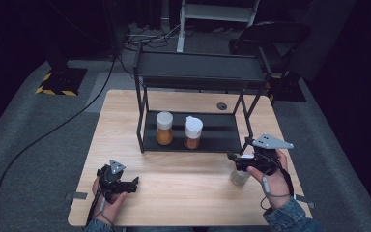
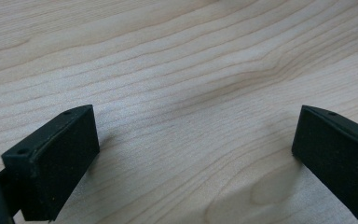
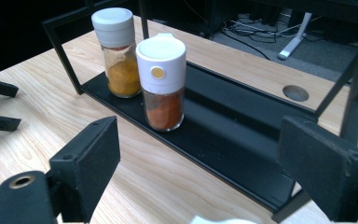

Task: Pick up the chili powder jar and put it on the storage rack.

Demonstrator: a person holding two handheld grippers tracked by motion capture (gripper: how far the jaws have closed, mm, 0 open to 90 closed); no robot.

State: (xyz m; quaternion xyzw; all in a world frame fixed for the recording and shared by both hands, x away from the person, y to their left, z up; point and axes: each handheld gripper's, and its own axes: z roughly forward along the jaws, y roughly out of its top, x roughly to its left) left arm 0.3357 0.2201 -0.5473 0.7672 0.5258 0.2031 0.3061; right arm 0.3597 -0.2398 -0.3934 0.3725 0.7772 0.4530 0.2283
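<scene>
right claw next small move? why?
Probably lower the right claw over the jar standing on the table just below it, then close. Its jaws stand open with nothing between them, and a sliver of white lid shows at the bottom edge of the right gripper view. Two jars already stand on the rack's bottom shelf, with free space beside them.

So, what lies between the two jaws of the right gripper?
Nothing is gripped by the right gripper; in its own view, bare table shows there, with a white jar lid just below.
</scene>
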